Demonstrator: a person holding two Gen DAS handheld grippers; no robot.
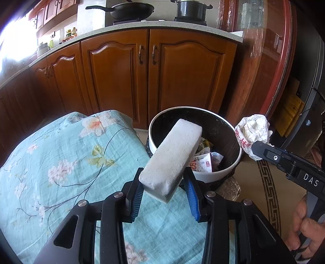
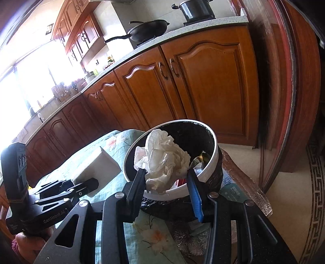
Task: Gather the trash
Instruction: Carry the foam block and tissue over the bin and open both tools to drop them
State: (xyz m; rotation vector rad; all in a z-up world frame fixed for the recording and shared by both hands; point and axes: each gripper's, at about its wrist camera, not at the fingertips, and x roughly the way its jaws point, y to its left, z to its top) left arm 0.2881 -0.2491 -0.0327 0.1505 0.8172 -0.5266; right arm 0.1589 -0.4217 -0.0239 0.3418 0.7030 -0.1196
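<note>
1. The left gripper (image 1: 165, 200) has its two fingers closed on the near end of a white foam block (image 1: 172, 156); the block sticks out forward and tilts up, its far end above the near rim of the trash bin (image 1: 218, 174).
2. The right gripper (image 2: 167, 186) pinches a crumpled white plastic bag (image 2: 164, 160) between its fingers, with the bag bulging well above the tips.
3. In the right wrist view the bag hangs over the open mouth of the bin (image 2: 203, 176); in the left wrist view the same bag (image 1: 254, 136) shows just beyond the bin's right rim.
4. The bin is white outside and black inside, with printed paper scraps (image 1: 205, 160) lying at its bottom.
5. The bin stands just off the far right corner of a table under a floral teal cloth (image 1: 67, 162).
6. Brown wooden cabinets (image 1: 158, 77) run behind, with a black wok (image 1: 130, 10) and a pot (image 1: 191, 8) on the counter above.
</note>
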